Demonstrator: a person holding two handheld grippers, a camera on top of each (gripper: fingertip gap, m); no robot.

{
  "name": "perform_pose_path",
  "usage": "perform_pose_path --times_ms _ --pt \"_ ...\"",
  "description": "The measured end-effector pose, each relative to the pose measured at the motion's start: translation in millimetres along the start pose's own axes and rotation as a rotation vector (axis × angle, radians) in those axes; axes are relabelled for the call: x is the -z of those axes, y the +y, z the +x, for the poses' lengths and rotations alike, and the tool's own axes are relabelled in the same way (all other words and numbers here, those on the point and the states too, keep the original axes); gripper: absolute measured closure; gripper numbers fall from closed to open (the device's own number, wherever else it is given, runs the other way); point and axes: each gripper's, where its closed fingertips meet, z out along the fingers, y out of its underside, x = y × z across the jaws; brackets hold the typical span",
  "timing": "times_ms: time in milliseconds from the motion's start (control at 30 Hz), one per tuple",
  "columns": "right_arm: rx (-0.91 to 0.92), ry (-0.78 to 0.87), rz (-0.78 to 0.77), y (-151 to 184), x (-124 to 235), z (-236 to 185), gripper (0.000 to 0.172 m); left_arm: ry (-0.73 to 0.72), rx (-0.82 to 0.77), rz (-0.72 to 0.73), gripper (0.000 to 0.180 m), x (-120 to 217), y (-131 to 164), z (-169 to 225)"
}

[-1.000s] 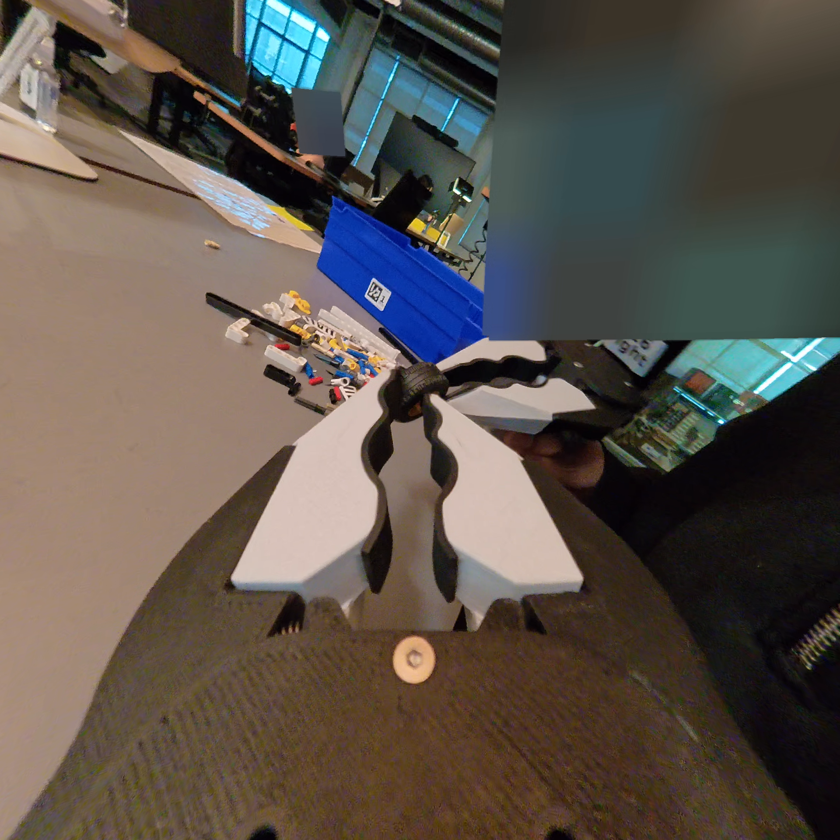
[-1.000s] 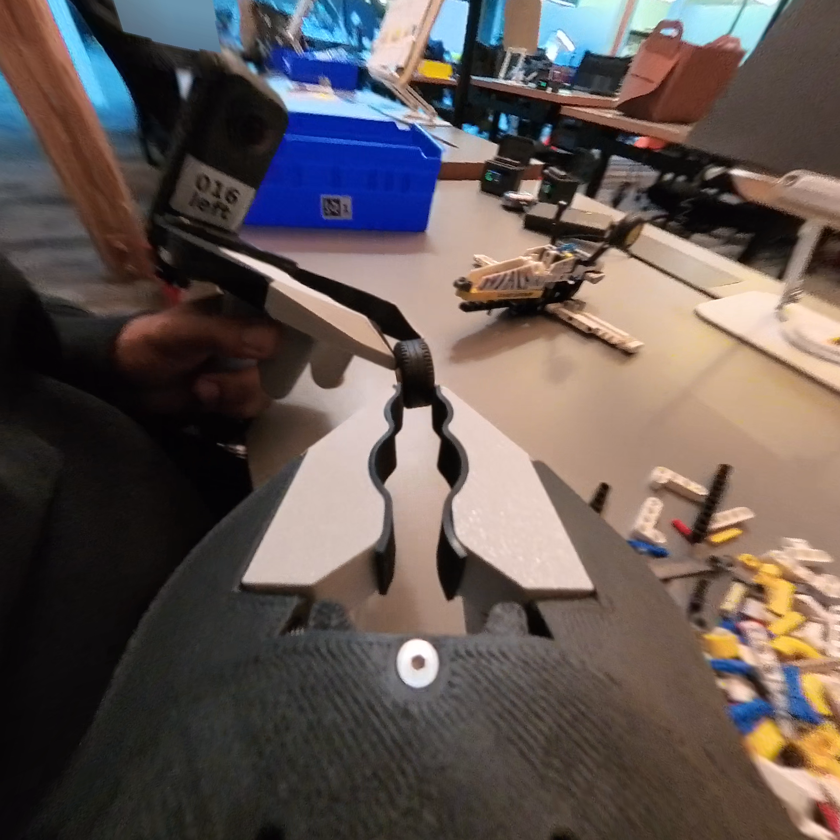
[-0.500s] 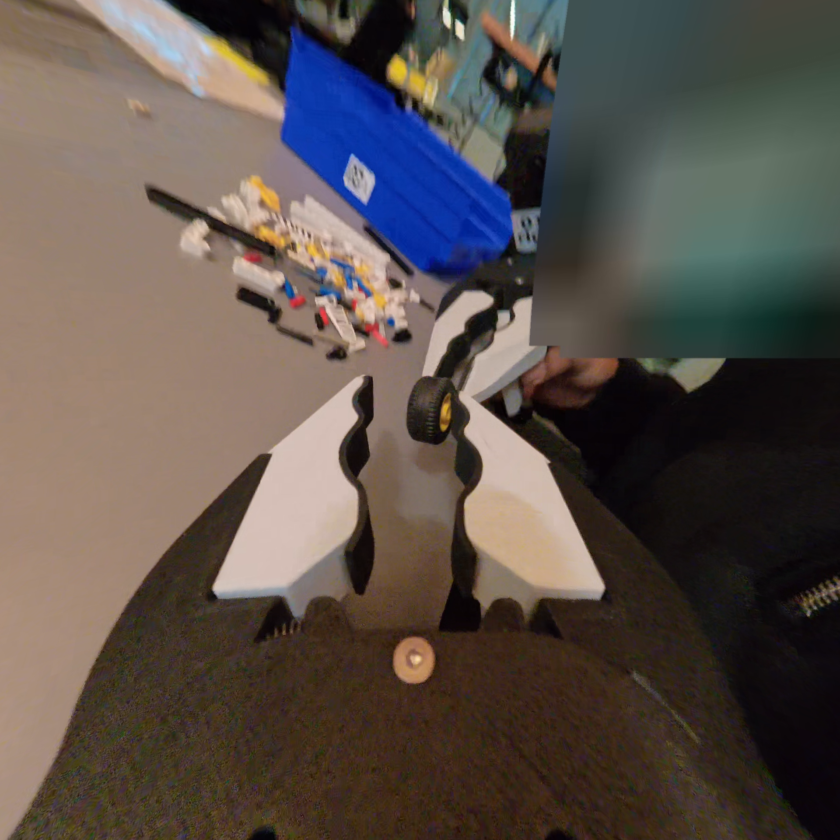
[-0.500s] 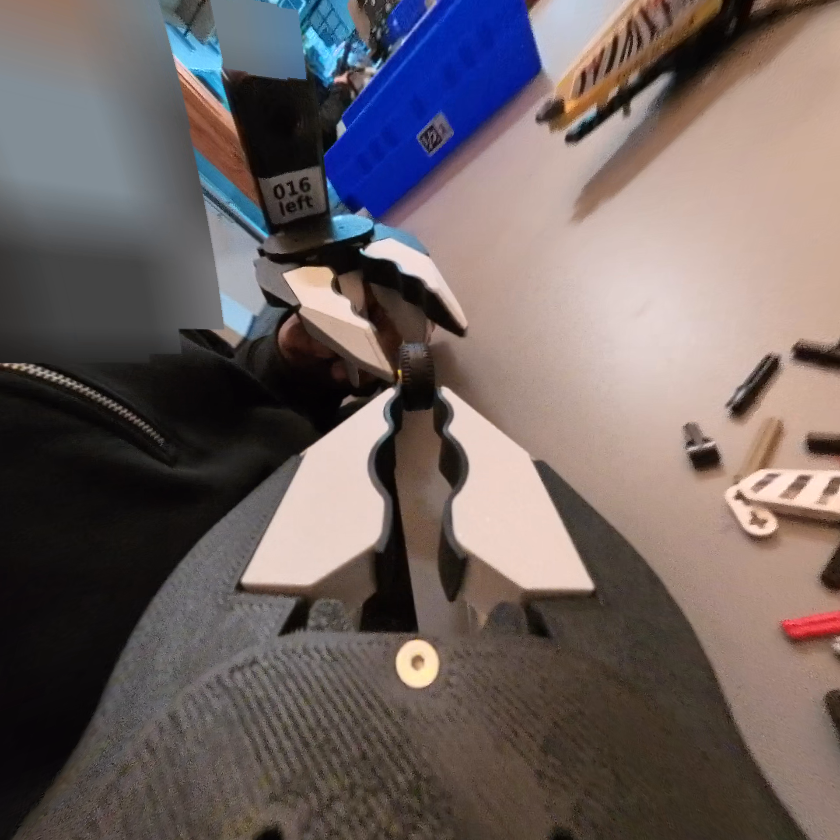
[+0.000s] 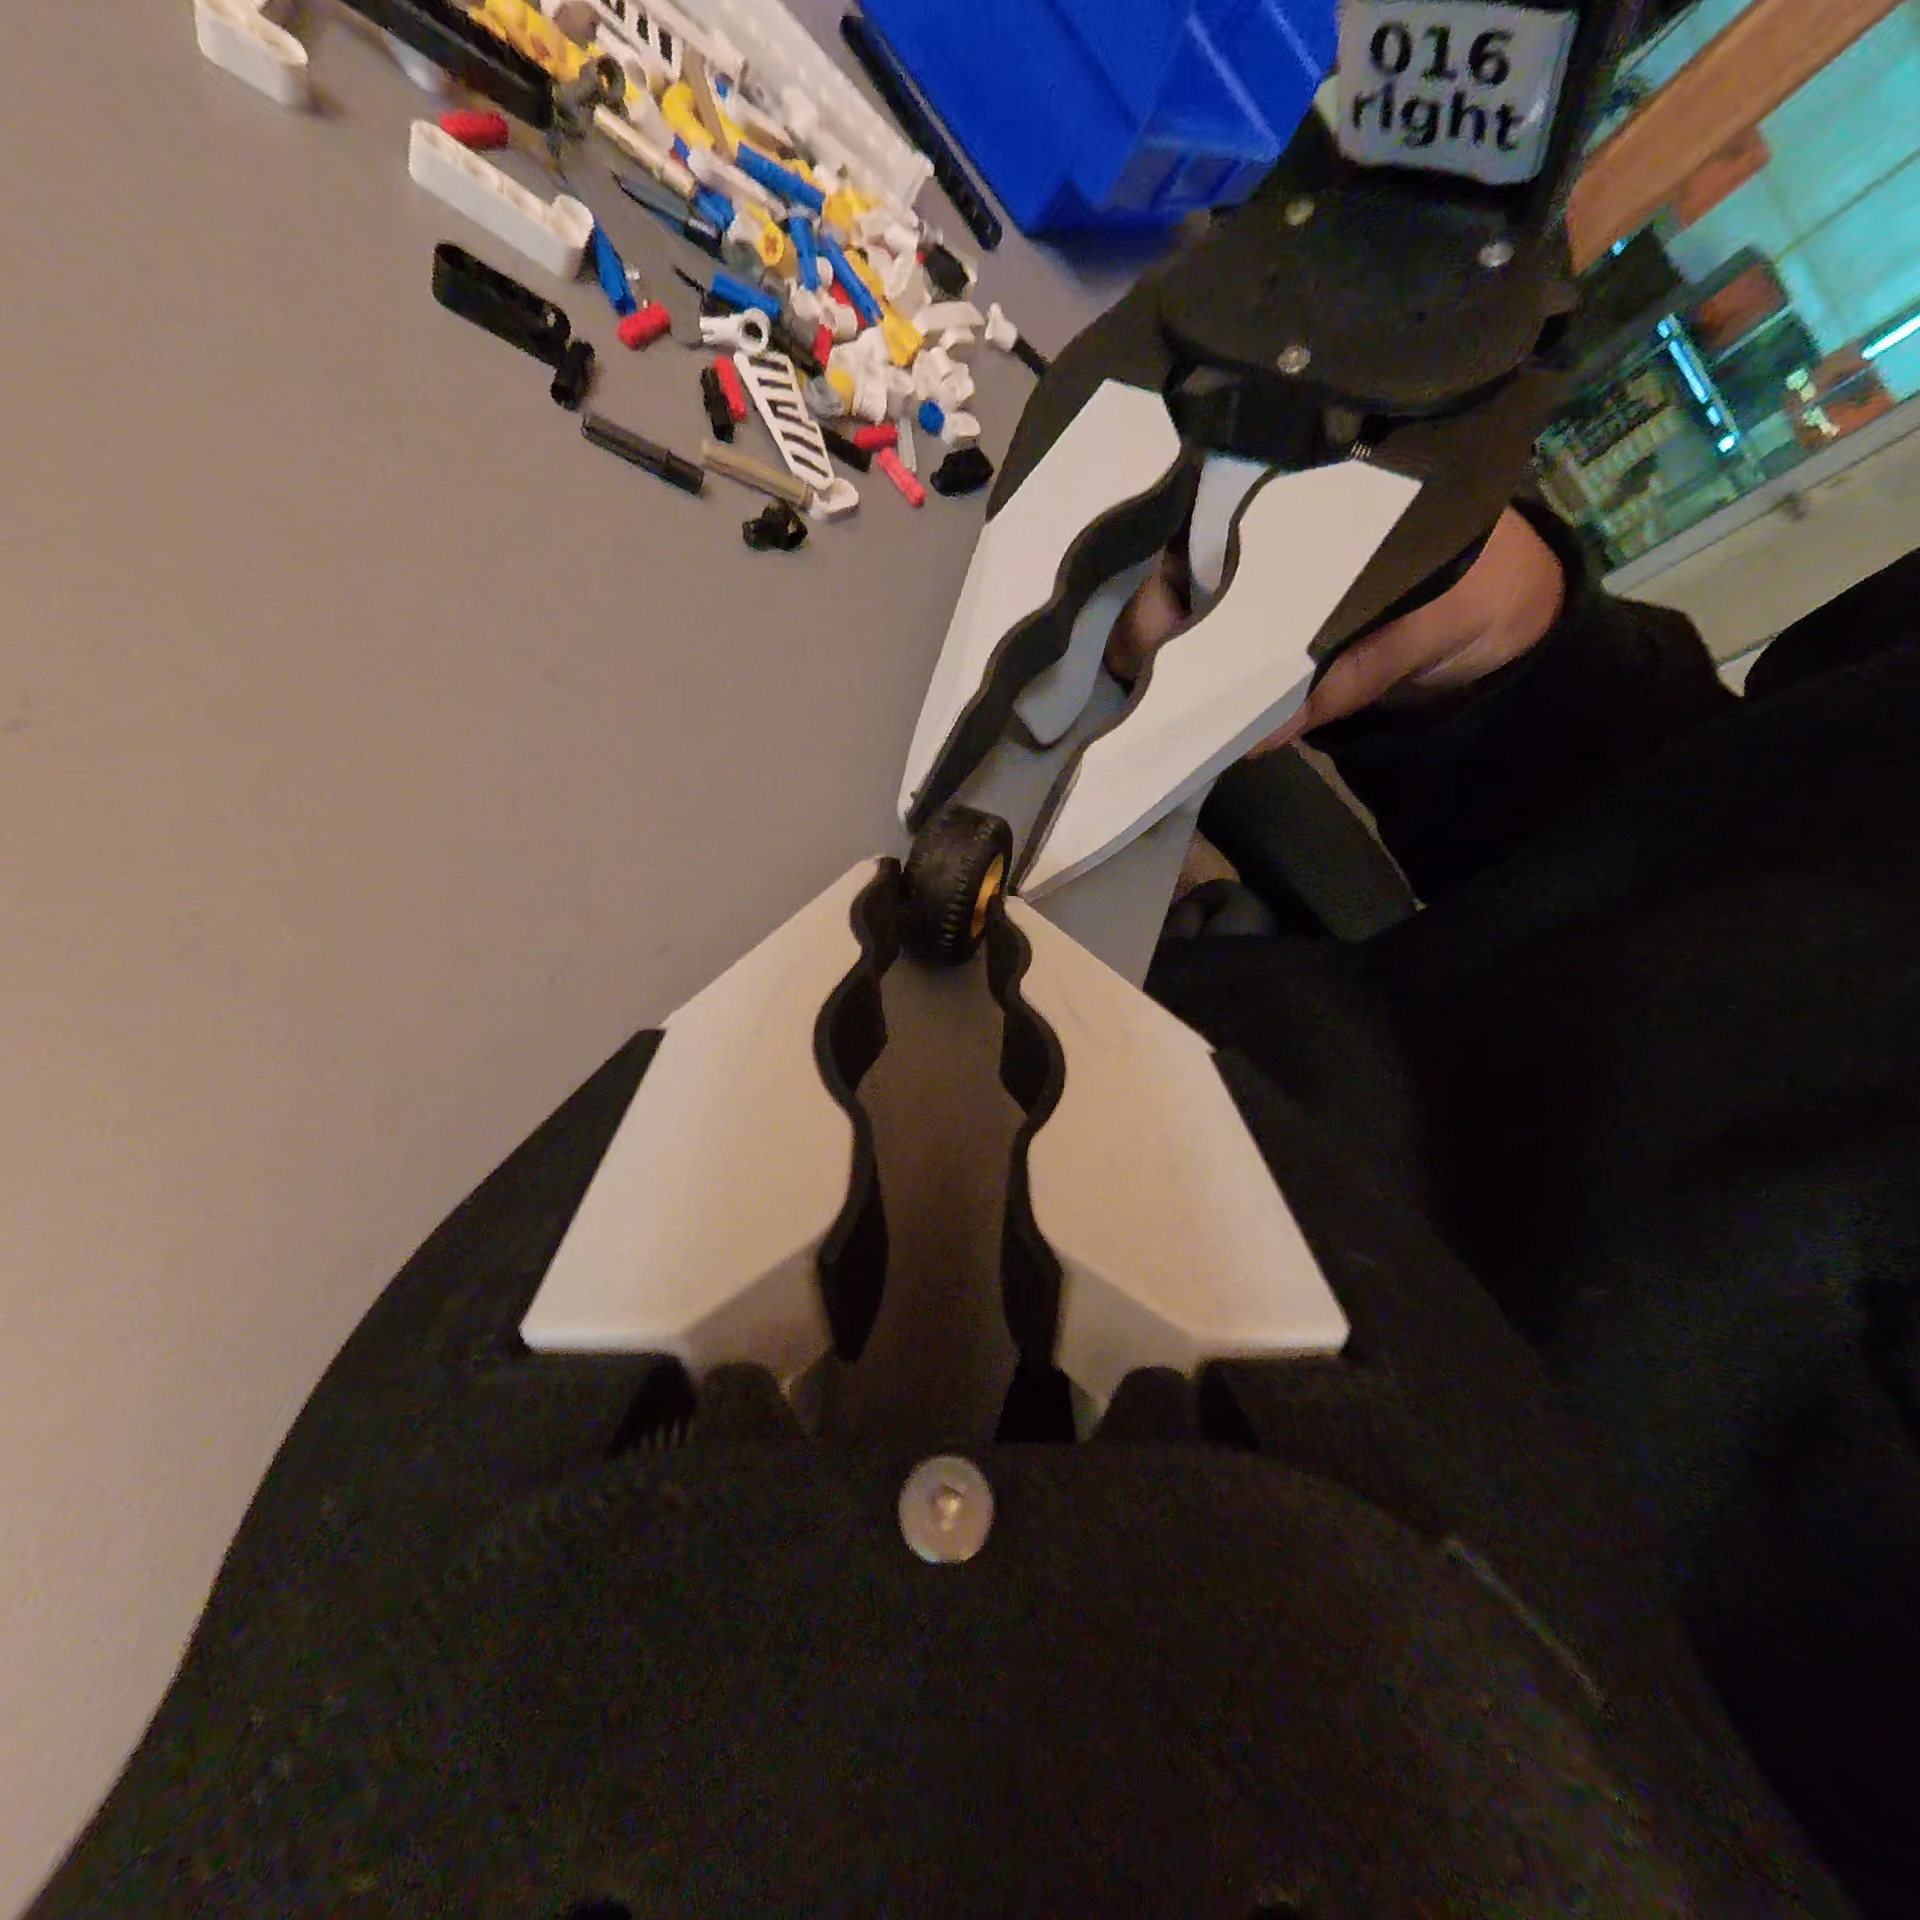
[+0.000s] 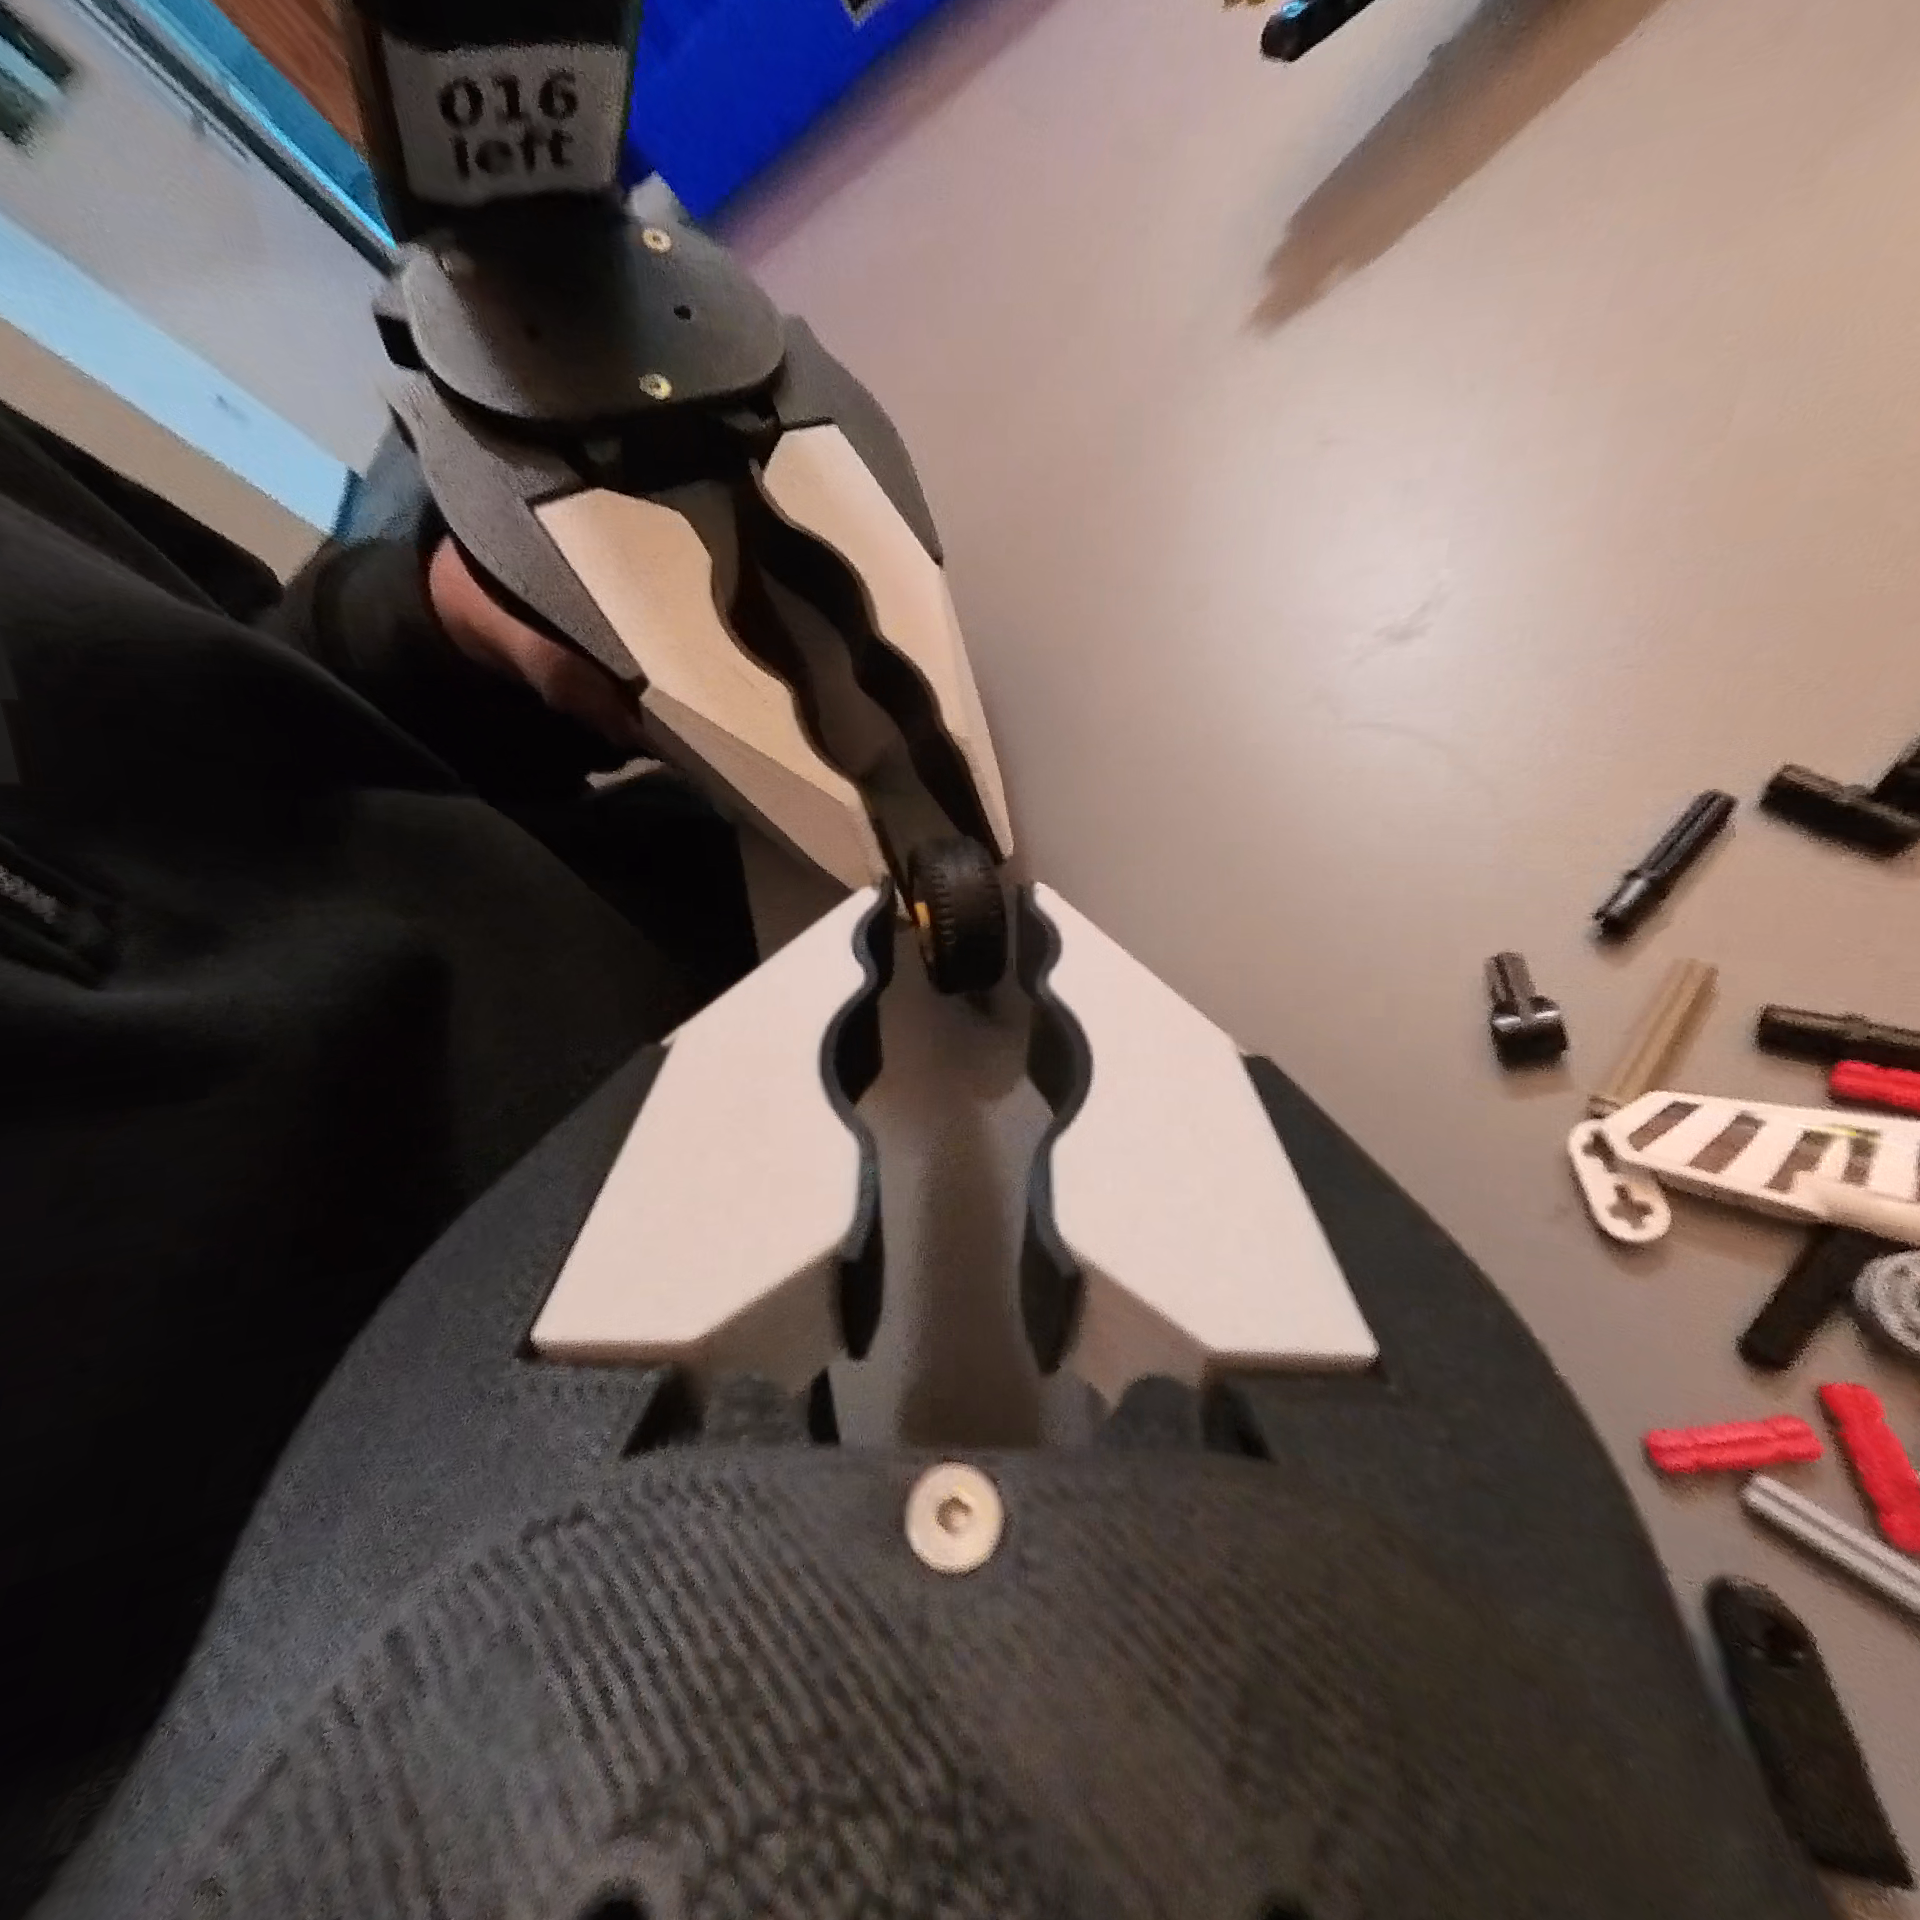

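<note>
While the left hand-held gripper [image 5: 943, 902] clamps the small black wheel [image 5: 951, 883], the right hand-held gripper [image 6: 961, 914], at twelve o'clock, stands slightly open around it above the bench [image 5: 312, 779]; the handover looks nearly complete.

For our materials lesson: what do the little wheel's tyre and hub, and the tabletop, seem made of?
Tyre: likely matt black rubber, ribbed tread. Hub: probably smooth yellow plastic, only an edge shows. Tabletop: smooth grey, faint sheen, perhaps laminate; unsure.

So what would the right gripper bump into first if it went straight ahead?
Probably the little black wheel, already sitting between its open tips. The left gripper pinches that wheel and comes right behind it.
</note>
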Motion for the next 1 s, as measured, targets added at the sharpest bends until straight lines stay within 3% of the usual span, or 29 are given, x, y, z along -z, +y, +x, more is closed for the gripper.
perform_pose_path --times_ms 367,733,1000 --pt "0.172 0.038 -0.116 12 -3 4 0.155 -0.016 0.000 -0.008 0.168 -1 1 -2" --pt "0.096 -0.036 -0.076 5 1 3 0.157 0.000 0.016 -0.016 0.168 -1 1 -2" --pt "0.136 -0.025 -0.094 6 -1 2 0.157 0.001 0.019 -0.019 0.168 -1 2 -2"
